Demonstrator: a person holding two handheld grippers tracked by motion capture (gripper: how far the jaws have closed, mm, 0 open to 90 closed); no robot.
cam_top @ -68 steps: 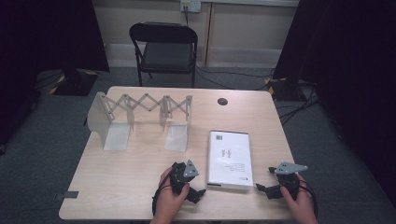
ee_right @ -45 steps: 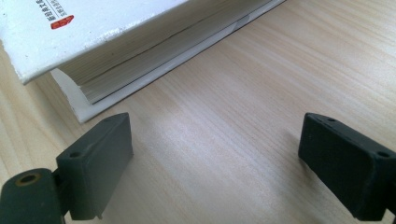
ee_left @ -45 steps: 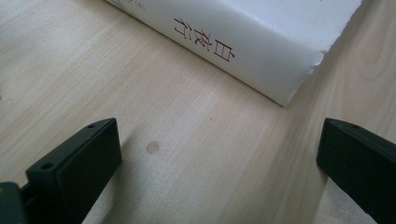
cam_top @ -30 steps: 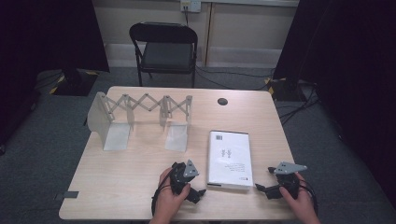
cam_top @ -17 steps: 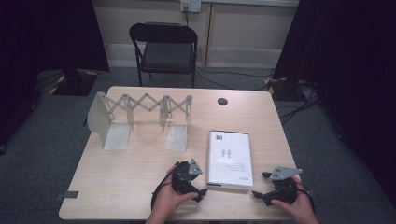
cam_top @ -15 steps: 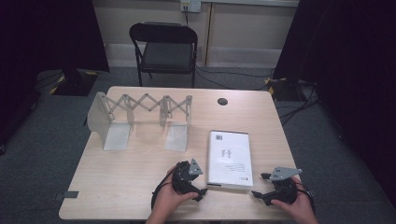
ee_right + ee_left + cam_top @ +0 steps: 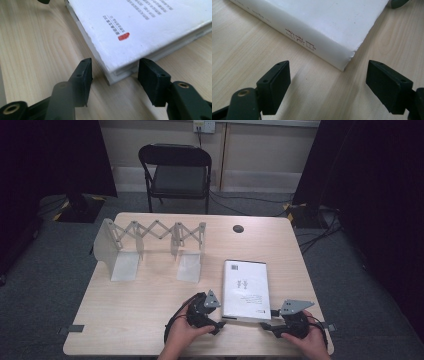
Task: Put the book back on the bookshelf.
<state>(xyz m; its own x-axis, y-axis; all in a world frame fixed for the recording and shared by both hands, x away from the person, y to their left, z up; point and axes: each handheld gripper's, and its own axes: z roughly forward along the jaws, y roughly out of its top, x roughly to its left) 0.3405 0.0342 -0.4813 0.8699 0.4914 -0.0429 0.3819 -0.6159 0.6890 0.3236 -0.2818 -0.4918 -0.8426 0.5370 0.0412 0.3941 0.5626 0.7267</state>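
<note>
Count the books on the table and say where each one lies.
1: a white book lies flat on the table, right of the expandable rack, its near corners between the left gripper and right gripper.

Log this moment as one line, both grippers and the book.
left gripper: open, just reopening, aimed at book near spine corner, no contact | right gripper: closing, straddling other near corner, not clamped | book: flat on table
</note>
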